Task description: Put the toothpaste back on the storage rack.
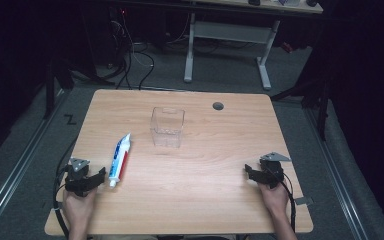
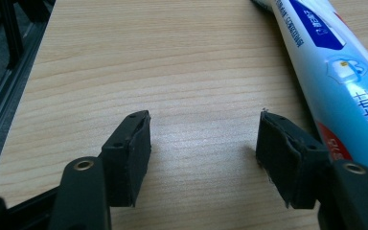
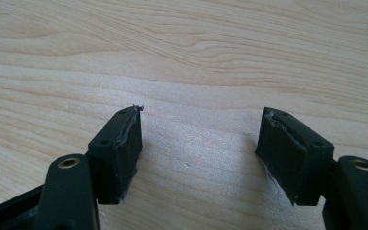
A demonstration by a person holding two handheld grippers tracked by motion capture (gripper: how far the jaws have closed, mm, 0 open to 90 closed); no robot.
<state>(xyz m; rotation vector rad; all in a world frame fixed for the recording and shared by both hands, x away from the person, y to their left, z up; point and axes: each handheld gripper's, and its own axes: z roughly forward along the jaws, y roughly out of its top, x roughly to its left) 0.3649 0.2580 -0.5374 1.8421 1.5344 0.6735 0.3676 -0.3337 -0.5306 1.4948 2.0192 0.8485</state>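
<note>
A white, blue and red toothpaste tube point(image 1: 119, 159) lies flat on the wooden table point(image 1: 205, 200), left of centre, cap end toward me. My left gripper point(image 1: 96, 179) rests on the table just left of the tube's cap, jaws open with bare wood between them. In the left gripper view point(image 2: 203, 143) the tube point(image 2: 335, 72) runs along the right side, beside the right jaw and outside the gap. My right gripper point(image 1: 250, 173) sits near the table's right front, open over bare wood, as the right gripper view point(image 3: 201, 143) confirms. A clear plastic box point(image 1: 167, 127) stands upright at mid-table.
A round cable hole point(image 1: 218, 106) is near the table's far edge. Beyond it stands a white-legged desk point(image 1: 227, 35) on grey floor with cables. A metal rail point(image 1: 15, 170) runs along the left side of the table.
</note>
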